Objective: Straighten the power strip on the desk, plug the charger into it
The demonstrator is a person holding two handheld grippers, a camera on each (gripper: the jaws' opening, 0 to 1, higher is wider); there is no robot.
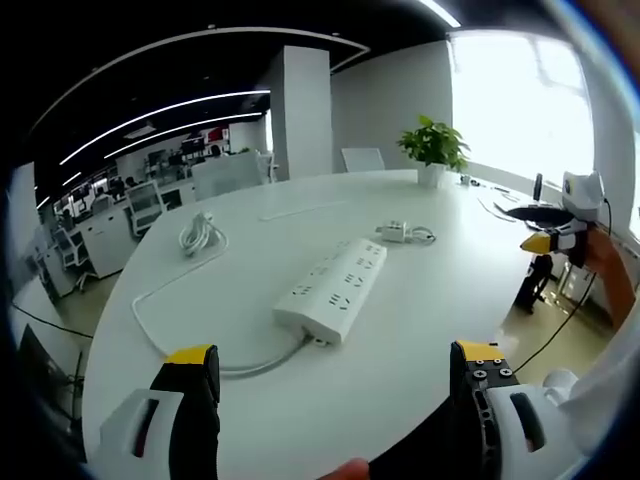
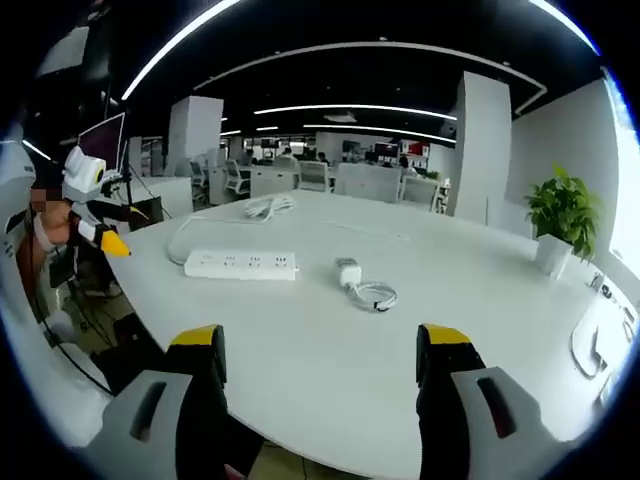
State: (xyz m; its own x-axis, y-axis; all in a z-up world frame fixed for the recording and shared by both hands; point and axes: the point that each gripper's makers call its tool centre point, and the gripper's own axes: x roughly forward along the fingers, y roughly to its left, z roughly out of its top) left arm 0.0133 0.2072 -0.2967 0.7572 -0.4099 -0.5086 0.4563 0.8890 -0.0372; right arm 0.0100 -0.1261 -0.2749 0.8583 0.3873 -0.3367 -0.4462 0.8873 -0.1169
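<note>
In the left gripper view, my left gripper (image 1: 335, 365) has its yellow-tipped jaws spread wide apart with nothing between them. Just ahead at twelve o'clock lies the long white plastic power strip (image 1: 334, 287), set askew on the round white desk (image 1: 420, 400), its white cord (image 1: 170, 345) looping off toward nine o'clock to a coiled bundle. Beyond it, at one o'clock, sits the small white boxy charger (image 1: 394, 232) with its thin coiled cable, well apart from the strip and not plugged in.

In the right gripper view, my right gripper (image 2: 320, 355) is likewise open and empty. The strip lies at eleven o'clock, the charger at twelve.

I judge nothing is done yet: straightening and plugging both remain.

The desk is smooth and glossy; around it an open-plan office, ceiling light strips, and a potted green plant (image 2: 563, 212) at two o'clock.
</note>
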